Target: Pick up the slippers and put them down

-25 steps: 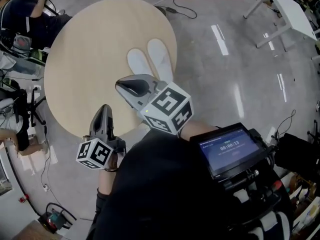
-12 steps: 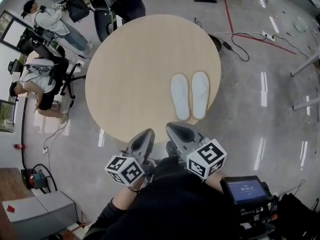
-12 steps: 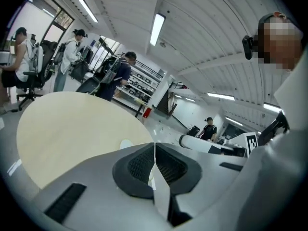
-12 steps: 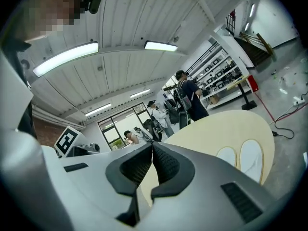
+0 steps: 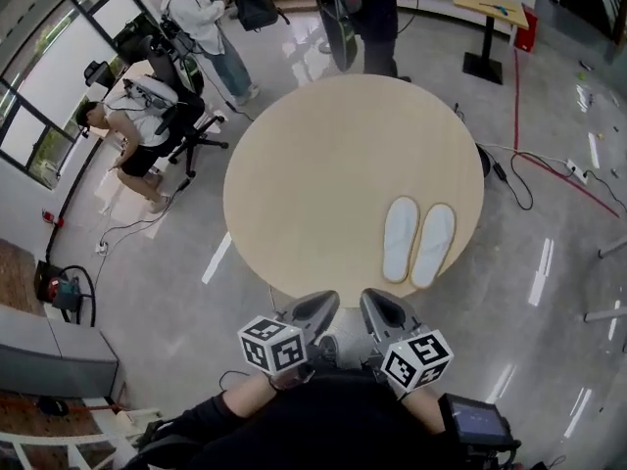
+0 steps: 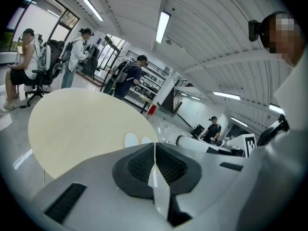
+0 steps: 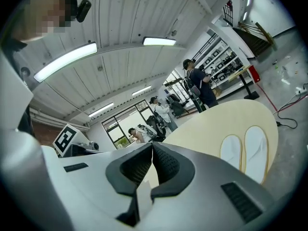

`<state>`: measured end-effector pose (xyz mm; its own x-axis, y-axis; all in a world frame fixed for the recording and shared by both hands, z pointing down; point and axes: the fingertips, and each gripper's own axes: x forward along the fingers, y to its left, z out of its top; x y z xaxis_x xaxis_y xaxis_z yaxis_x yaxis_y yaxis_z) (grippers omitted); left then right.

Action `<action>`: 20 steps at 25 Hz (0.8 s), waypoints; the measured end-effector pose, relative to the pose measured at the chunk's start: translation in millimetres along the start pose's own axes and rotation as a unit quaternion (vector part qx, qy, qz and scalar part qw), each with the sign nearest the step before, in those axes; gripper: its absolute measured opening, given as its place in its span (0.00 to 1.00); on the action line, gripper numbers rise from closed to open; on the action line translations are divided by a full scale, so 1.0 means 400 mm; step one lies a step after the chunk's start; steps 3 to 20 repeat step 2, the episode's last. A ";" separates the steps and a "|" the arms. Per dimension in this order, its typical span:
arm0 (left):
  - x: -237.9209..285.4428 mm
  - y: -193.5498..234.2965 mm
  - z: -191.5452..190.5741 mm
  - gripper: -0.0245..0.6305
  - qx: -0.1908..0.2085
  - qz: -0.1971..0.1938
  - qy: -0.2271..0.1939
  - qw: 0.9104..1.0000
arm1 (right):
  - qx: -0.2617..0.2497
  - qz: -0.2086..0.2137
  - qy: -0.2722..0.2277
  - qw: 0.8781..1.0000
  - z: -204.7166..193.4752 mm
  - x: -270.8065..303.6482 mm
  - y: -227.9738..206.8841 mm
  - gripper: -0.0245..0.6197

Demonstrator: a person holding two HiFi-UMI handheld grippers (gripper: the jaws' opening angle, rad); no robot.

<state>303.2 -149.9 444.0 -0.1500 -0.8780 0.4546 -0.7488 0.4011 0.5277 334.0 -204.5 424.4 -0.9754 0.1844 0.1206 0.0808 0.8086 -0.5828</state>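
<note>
Two white slippers lie side by side, soles up, on the right part of a round beige table (image 5: 323, 164): the left slipper (image 5: 400, 238) and the right slipper (image 5: 433, 245). My left gripper (image 5: 315, 306) and right gripper (image 5: 377, 306) hang close together by my body, just short of the table's near edge. Both are shut with nothing between their pads. The left gripper view shows the slippers (image 6: 137, 139) small beyond the closed left gripper (image 6: 154, 146). In the right gripper view both slippers (image 7: 243, 150) lie to the right of the closed right gripper (image 7: 151, 146).
Several people stand or sit with an office chair (image 5: 176, 120) beyond the table at the back left. Cables (image 5: 549, 164) run over the grey floor at the right. A small stand table (image 5: 490, 8) is at the far back. A screen device (image 5: 474, 421) sits at my right side.
Both grippers have drawn back toward my body and come side by side; the right one sank from in front of the slippers. The head view has swung, so the slippers now sit right of centre.
</note>
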 end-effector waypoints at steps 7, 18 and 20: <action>-0.017 -0.003 -0.017 0.07 -0.002 -0.010 0.014 1.000 | 0.011 -0.025 -0.005 1.000 -0.017 -0.023 0.008 0.06; -0.017 -0.003 -0.017 0.07 -0.002 -0.010 0.014 1.000 | 0.011 -0.025 -0.005 1.000 -0.017 -0.023 0.008 0.06; -0.017 -0.003 -0.017 0.07 -0.002 -0.010 0.014 1.000 | 0.011 -0.025 -0.005 1.000 -0.017 -0.023 0.008 0.06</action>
